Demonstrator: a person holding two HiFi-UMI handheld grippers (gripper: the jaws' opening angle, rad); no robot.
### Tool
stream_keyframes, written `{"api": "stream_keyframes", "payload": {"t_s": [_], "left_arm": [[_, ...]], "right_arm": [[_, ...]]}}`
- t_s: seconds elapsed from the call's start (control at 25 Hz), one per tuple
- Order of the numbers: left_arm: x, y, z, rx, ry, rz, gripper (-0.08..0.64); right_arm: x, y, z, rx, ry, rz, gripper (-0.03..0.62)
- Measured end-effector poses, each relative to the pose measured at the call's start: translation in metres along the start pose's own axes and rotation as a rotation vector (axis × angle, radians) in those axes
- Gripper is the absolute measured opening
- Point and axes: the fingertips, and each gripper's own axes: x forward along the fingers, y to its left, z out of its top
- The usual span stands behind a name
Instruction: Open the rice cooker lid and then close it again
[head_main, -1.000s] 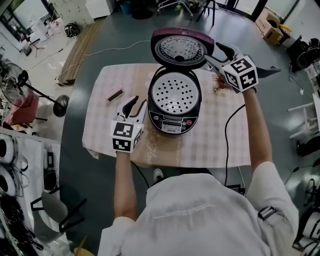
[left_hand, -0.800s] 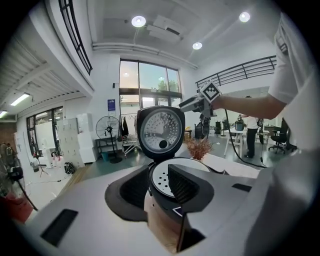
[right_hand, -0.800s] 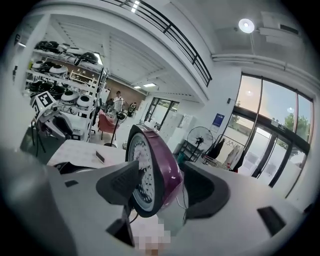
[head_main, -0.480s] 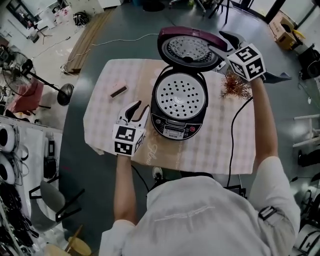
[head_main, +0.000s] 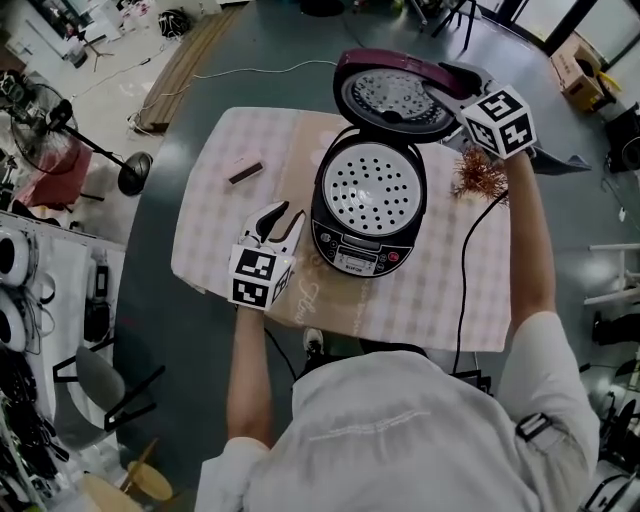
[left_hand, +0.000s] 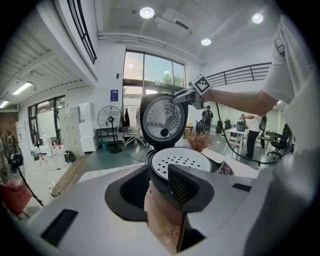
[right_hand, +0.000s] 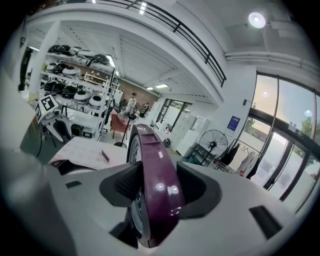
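Note:
The black rice cooker (head_main: 365, 245) stands mid-table, its perforated white inner tray (head_main: 370, 185) exposed. Its purple lid (head_main: 390, 95) is up and tilted back. My right gripper (head_main: 435, 80) reaches in from the right, and its jaws have just been closing on the lid's rim. In the right gripper view the lid edge (right_hand: 155, 170) fills the gap of the right gripper (right_hand: 155, 187), with both pads against it. My left gripper (head_main: 285, 213) hovers low over the cloth left of the cooker, open and empty. In the left gripper view the left gripper (left_hand: 157, 187) faces the cooker (left_hand: 180, 160) and the lid (left_hand: 162, 120).
A checked tablecloth (head_main: 220, 220) covers the table. On it lie a small dark block (head_main: 245, 172) at the far left and a reddish dried sprig (head_main: 480, 175) right of the cooker. A black cable (head_main: 465, 270) runs off the front edge. A floor fan (head_main: 100, 150) stands at the left.
My right gripper has shifted left along the raised lid and its jaws have closed round the rim. The left gripper has sunk a little toward the table. The lid stays up.

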Motion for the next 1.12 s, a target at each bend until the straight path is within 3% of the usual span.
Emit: {"api": "stream_keyframes", "payload": {"t_s": [0.32,1.12], "left_arm": [[-0.015,0.008,-0.019,-0.035,0.02,0.031,0.133],[-0.059,-0.012,-0.033,-0.016,0.016,-0.007,0.129]], "right_arm": [[-0.005,0.011,-0.003,-0.053,0.045,-0.002,0.212],[-0.037,0.097,-0.017,-0.078,0.114,0.165,0.236]]}}
